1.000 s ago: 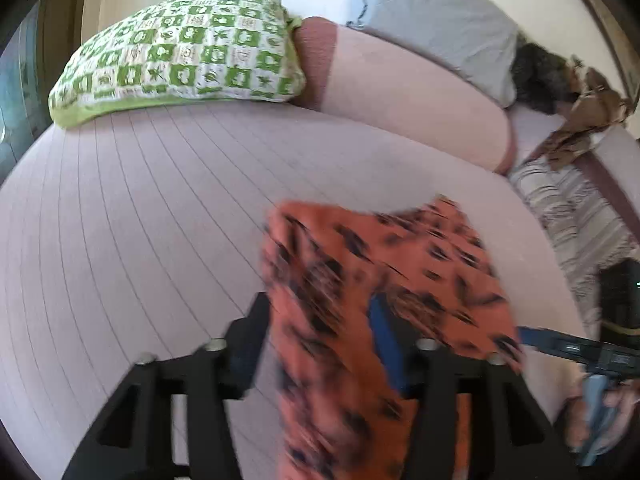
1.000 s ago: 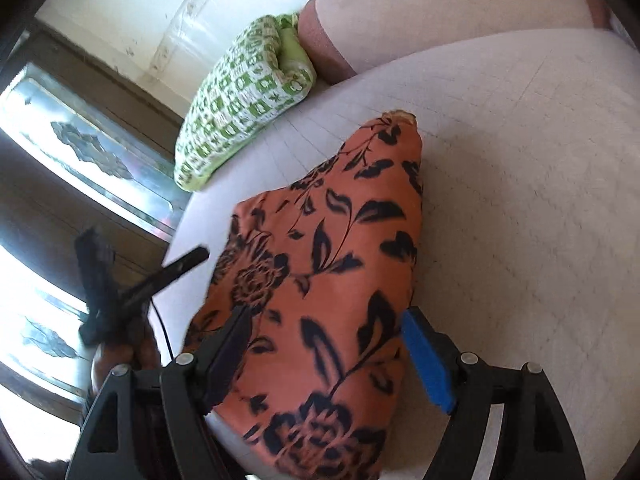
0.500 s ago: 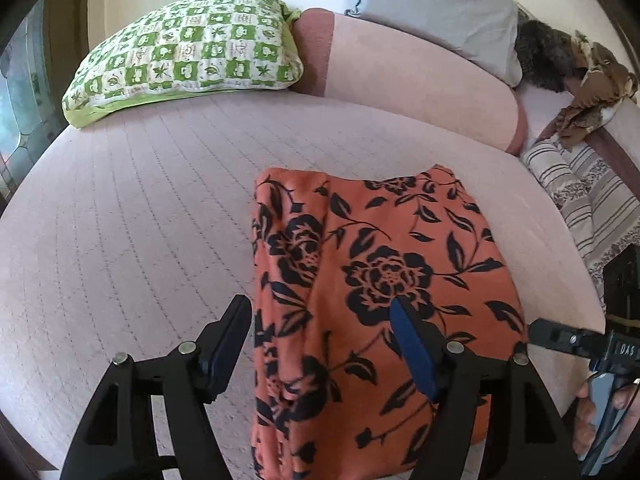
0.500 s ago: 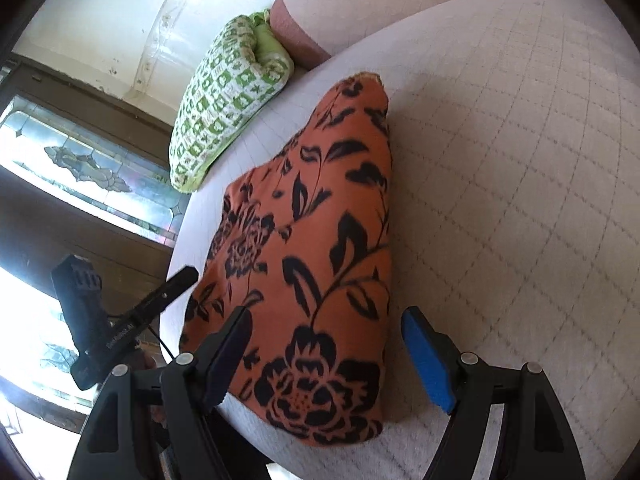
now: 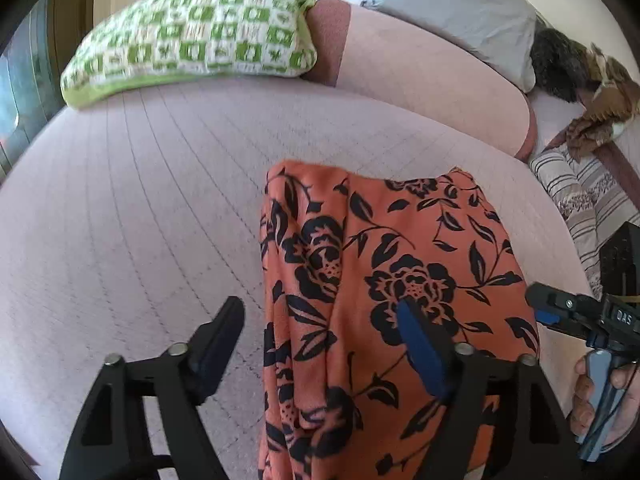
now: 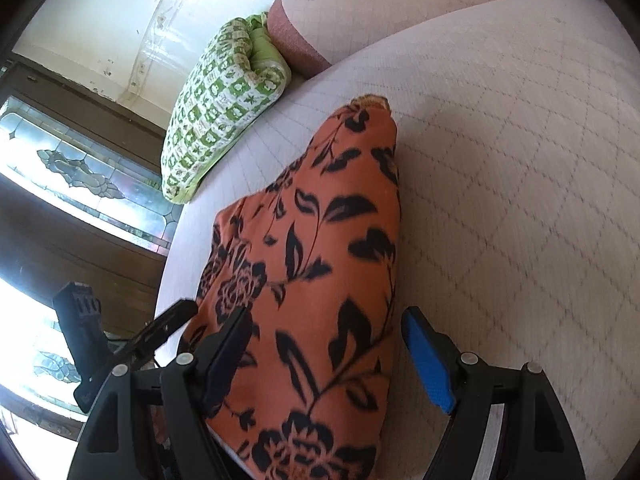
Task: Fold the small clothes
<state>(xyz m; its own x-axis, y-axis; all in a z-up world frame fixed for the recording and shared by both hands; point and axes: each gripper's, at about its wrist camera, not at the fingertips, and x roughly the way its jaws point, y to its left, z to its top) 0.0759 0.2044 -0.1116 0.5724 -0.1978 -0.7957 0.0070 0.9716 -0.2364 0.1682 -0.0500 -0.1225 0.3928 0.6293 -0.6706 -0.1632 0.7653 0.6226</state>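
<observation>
Nearest the left wrist camera, the left tongs [image 5: 320, 344] stand spread, and their jaws have just been opening wider. The orange floral garment [image 5: 380, 280] lies between them, its left edge inside the dark finger and the blue-padded finger over its middle, but neither pad presses on the cloth. In the right wrist view the right tongs [image 6: 324, 348] are likewise spread, straddling the near right corner of the same garment [image 6: 312, 272] without pinching it.

The garment rests flat on the pink quilted bed [image 5: 140, 200], doubled over lengthwise, with a fold ridge running down its left part and the layers fairly even. Judging from this, at least one fold looks done and the cloth has been let go; what likely remains is a crosswise fold to make it compact, or smoothing and setting it aside.

At the right edge of the left view, a hand [image 5: 600, 392] grips the handle of the other tool. Farther off lie a green checked pillow [image 5: 192, 32], a pink bolster [image 5: 432, 76] and a grey pillow [image 5: 460, 8]; to the right, striped cloth [image 5: 580, 200] waits, possibly more clothes to fold.
</observation>
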